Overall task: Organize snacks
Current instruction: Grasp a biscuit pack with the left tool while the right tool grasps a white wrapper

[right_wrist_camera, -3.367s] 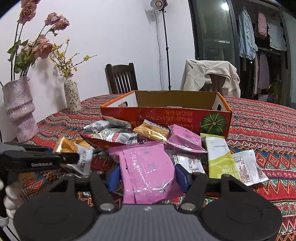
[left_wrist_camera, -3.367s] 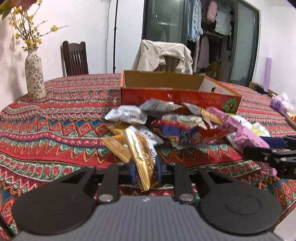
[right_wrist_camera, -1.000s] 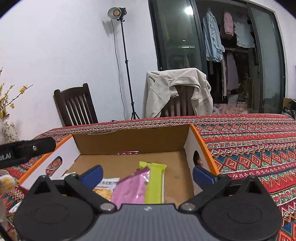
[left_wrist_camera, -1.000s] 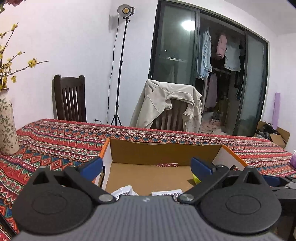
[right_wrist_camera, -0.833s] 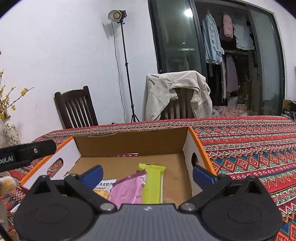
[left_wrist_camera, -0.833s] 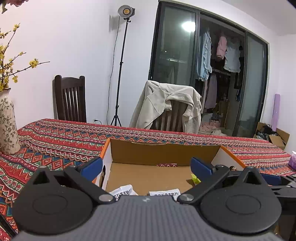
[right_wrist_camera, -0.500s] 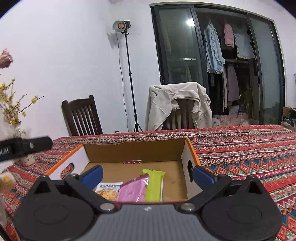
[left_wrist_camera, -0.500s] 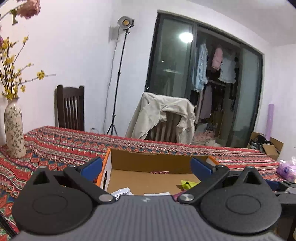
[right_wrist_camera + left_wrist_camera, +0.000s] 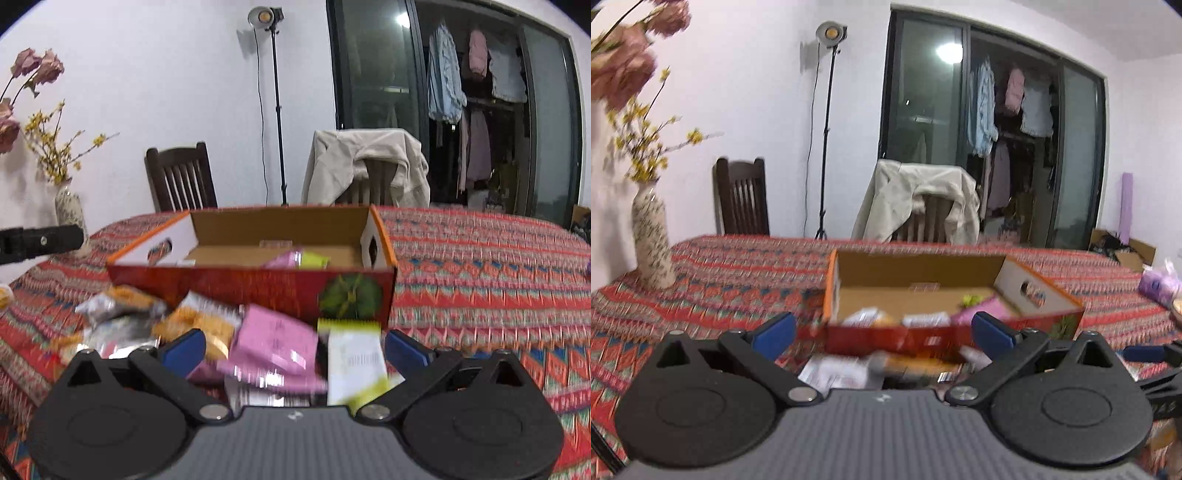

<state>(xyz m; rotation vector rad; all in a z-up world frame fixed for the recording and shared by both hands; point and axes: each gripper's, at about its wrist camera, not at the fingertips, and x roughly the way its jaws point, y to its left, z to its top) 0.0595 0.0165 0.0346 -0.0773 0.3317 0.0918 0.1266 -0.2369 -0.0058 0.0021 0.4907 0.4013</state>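
An open red cardboard box (image 9: 1052, 295) (image 9: 258, 284) stands on the patterned table. Inside it lie a pink packet (image 9: 284, 260), a lime-green packet (image 9: 314, 260) and white packets (image 9: 923, 319). A pile of loose snacks lies in front of the box: a pink packet (image 9: 277, 345), a white and green packet (image 9: 354, 360), silver and orange packets (image 9: 122, 306). My left gripper (image 9: 882, 332) is open and empty, back from the box. My right gripper (image 9: 293, 349) is open and empty above the pile.
A patterned vase (image 9: 652, 247) with yellow sprigs stands at the table's left. A dark wooden chair (image 9: 181, 177) and a chair draped with a beige jacket (image 9: 369, 162) stand behind the table. A purple bag (image 9: 1158, 286) lies at the far right.
Both grippers, which earlier held a gold and a pink packet and then opened over the box, have pulled back and tilted down. The front wall and the snack pile are in view again.
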